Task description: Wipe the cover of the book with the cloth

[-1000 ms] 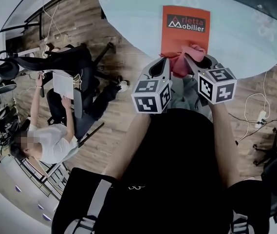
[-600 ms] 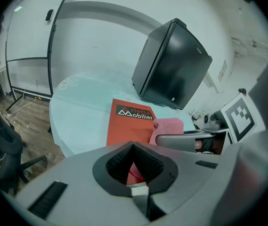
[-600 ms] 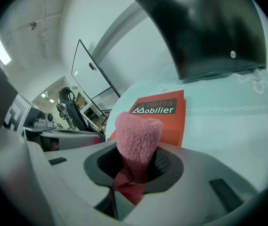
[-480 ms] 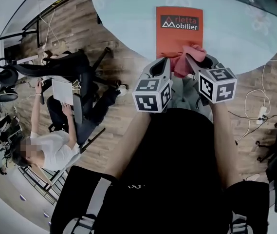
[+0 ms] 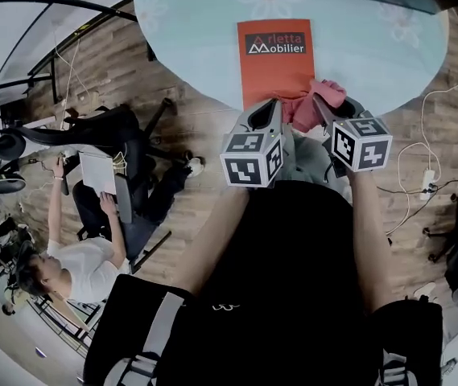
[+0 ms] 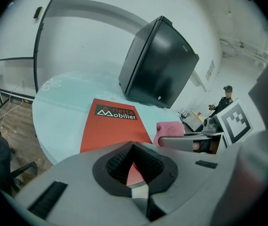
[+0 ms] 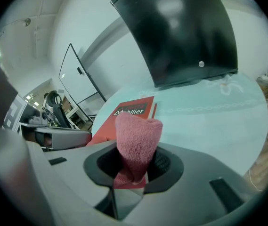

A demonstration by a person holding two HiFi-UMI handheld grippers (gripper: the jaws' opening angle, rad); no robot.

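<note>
An orange-red book with a dark title band lies flat near the front edge of the round pale table. My right gripper is shut on a pink cloth, which bunches at the book's near right corner. In the right gripper view the cloth stands up out of the jaws, with the book beyond. My left gripper hovers over the book's near edge, shut with nothing in it. The left gripper view shows the book ahead and the cloth to its right.
A big black box stands on the far side of the table. A person sits at an office chair on the wooden floor to the left. Cables and a power strip lie on the floor at the right.
The head view has shifted, so book and table now sit lower and further left. Both grippers keep about the same place, the cloth still held at the book's near right corner.
</note>
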